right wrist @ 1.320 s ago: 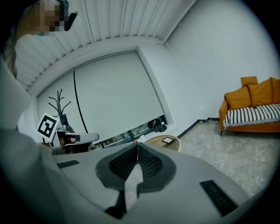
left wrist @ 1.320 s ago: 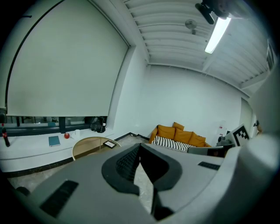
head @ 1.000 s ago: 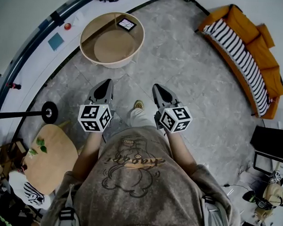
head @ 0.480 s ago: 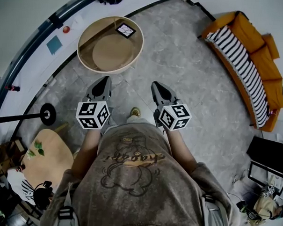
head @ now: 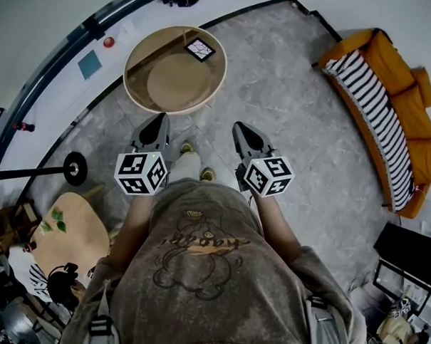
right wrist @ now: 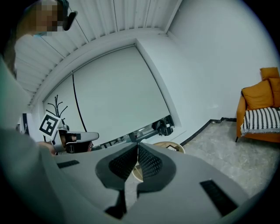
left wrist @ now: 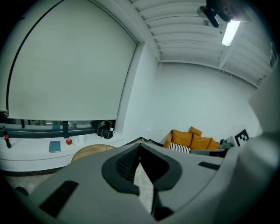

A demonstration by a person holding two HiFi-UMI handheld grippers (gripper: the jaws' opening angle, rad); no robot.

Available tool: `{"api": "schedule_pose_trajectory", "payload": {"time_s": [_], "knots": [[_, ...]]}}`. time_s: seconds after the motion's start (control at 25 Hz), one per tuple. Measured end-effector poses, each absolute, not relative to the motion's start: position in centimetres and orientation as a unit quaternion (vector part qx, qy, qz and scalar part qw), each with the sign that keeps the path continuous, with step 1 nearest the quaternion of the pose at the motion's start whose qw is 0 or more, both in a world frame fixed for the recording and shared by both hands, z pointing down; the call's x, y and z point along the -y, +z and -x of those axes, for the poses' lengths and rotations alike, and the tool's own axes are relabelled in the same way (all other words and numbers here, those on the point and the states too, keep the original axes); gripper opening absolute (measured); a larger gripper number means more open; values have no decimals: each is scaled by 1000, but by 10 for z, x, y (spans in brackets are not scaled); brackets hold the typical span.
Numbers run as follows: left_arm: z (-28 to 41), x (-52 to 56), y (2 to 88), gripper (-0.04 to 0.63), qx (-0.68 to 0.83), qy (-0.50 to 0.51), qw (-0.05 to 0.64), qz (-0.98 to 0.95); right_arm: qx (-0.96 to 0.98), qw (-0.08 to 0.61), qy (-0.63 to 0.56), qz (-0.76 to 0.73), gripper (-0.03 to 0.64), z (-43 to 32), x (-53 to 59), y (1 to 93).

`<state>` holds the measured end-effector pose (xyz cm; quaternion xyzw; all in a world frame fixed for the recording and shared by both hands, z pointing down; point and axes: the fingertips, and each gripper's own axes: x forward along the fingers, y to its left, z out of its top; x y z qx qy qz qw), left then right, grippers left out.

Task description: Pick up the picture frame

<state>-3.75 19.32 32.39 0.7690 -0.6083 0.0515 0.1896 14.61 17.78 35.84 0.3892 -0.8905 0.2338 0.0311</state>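
Note:
A small picture frame (head: 199,49) with a dark border lies flat on the far right of a round wooden table (head: 138,54), well ahead of both grippers; the right gripper view catches the frame (right wrist: 172,148) too. My left gripper (head: 161,119) is held out in front of the person, shut and empty, pointing at the table's near rim. Beside it, my right gripper (head: 239,125) is also shut with nothing in it. In the left gripper view the table (left wrist: 89,151) shows just past the shut jaws.
An orange sofa (head: 389,104) with a striped cushion stands at the right. A white ledge (head: 70,61) with a blue booklet and a red ball runs behind the table. At the lower left are a second wooden table (head: 70,233) and a floor stand (head: 74,169).
The person has walked forward with both grippers held out, and the round table and frame lie nearer to them. Both grippers stay shut.

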Motion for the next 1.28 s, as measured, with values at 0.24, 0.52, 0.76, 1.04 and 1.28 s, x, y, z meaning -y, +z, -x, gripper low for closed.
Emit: {"api": "schedule_pose_trajectory", "payload": {"time_s": [0.24, 0.52, 0.76, 1.04, 1.28], "knots": [[37, -169, 328, 18, 600, 50, 189, -776, 886, 33, 236, -397, 18, -144, -158, 364], [43, -125, 334, 18, 593, 45, 195, -780, 882, 42, 238, -405, 18, -139, -122, 369], [54, -83, 345, 18, 587, 48, 205, -782, 877, 47, 242, -412, 18, -130, -82, 376], [66, -27, 360, 18, 582, 58, 220, -781, 873, 57, 255, -411, 18, -116, -31, 389], [86, 28, 365, 18, 580, 64, 225, -780, 872, 74, 264, -406, 18, -94, 21, 397]]}}
